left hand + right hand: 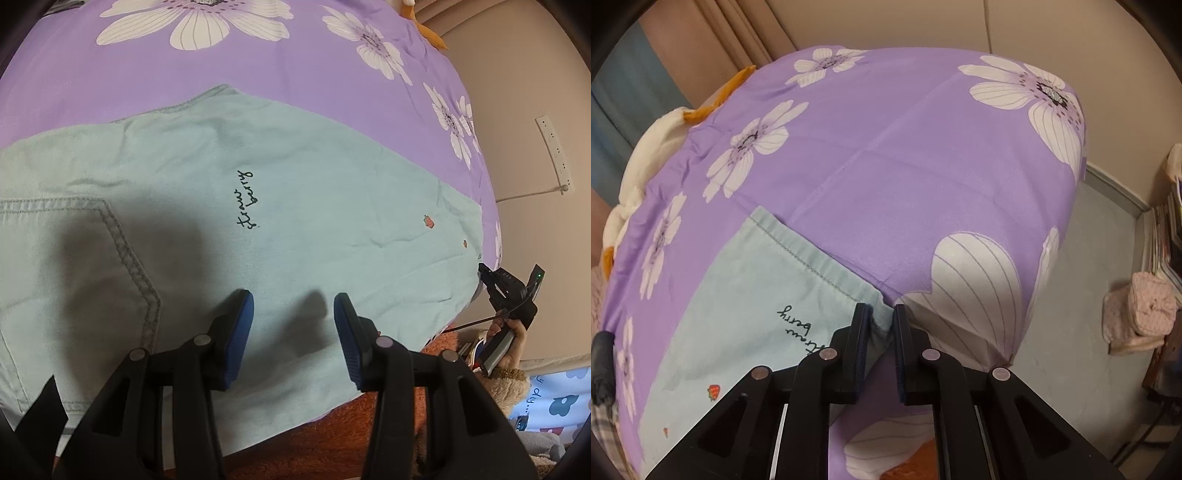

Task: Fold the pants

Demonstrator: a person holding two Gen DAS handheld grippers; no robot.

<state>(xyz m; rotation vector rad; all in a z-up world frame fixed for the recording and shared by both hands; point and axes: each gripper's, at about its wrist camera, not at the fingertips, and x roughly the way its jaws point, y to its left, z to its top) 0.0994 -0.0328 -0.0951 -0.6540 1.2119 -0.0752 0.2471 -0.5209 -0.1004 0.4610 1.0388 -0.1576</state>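
Light mint-green pants [280, 206] with "strawberry" script and small strawberry prints lie flat on a purple flowered bedspread [258, 62]. A back pocket [70, 266] shows at the left. My left gripper [293, 306] is open and hovers just above the pants near their front edge. My right gripper [880, 317] is nearly shut on a hem corner of the pants [757, 306], at the leg's end. The right gripper also shows in the left wrist view [506, 295], at the far right end of the pants.
The bed's edges drop off to a grey floor [1082, 295] on the right. A stack of books and a pink bundle [1145, 310] stand by the wall. An orange-and-white plush [657, 147] lies at the bed's far left edge. A power strip [554, 151] hangs on the wall.
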